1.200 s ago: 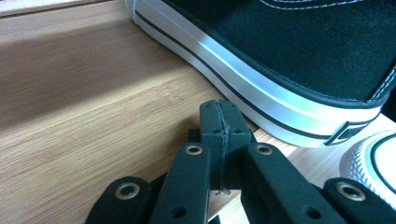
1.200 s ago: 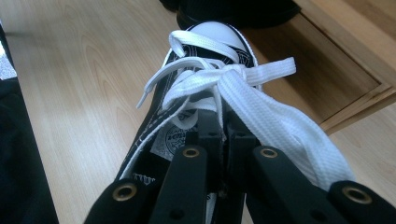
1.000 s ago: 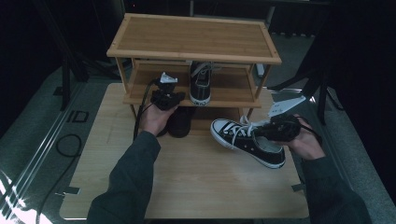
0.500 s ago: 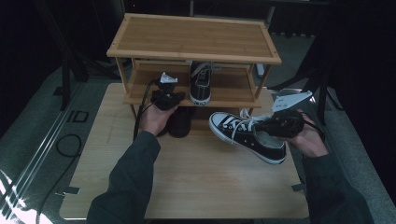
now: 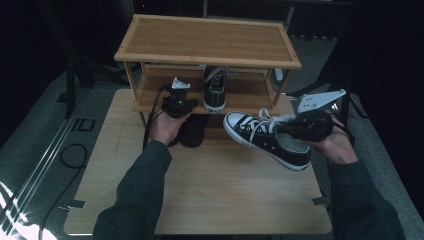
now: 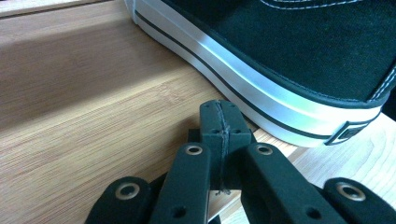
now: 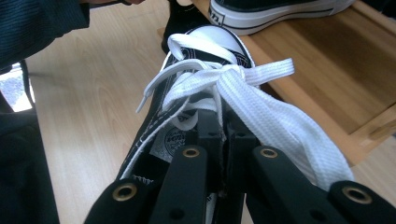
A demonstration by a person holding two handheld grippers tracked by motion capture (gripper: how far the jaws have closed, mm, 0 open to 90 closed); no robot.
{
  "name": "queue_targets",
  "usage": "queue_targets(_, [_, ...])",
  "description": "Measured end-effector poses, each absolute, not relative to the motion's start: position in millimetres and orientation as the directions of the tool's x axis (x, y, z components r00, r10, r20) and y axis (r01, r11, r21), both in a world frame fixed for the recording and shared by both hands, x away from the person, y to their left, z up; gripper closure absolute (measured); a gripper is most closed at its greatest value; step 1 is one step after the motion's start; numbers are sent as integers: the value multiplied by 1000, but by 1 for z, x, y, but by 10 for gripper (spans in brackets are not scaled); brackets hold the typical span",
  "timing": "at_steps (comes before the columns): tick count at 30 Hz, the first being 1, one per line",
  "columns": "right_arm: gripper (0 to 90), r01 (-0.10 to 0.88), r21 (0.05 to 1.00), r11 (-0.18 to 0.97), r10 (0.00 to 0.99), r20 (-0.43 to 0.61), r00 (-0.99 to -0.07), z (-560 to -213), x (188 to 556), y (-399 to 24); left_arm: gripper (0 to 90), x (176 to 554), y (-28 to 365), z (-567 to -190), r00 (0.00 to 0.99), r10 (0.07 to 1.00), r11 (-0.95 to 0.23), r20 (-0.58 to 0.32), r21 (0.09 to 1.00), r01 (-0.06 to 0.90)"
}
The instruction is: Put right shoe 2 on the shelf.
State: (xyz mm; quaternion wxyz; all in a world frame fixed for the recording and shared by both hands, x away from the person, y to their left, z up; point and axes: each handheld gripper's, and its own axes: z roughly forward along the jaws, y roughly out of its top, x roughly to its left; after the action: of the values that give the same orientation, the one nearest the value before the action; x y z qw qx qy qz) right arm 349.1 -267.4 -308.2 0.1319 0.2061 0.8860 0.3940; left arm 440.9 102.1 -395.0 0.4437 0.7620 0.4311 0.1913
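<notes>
Right claw (image 5: pixel 292 129) clamped on sneaker (image 5: pixel 265 140) at frame right, left claw (image 5: pixel 186 106) together beside shelved shoe (image 5: pixel 215 90), rack (image 5: pixel 207 42) behind.

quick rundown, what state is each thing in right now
held sneaker: off the table, toe toward the rack, laces tied, gripped at the tongue
right claw: shut on the held sneaker
left claw: shut, empty, tips by the shelved sneaker's sole
shelved sneaker: standing on the middle shelf, heel toward the person
shoe rack: upright, top shelf bare
dark shoe: on the table below the rack's front edge
</notes>
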Motion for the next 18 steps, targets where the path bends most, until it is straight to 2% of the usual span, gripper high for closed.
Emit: queue_targets(18, [879,322,766,556,591,-91,-802,-299,385,-260,900,441,102,-395,556,826,-234,-92,841,488])
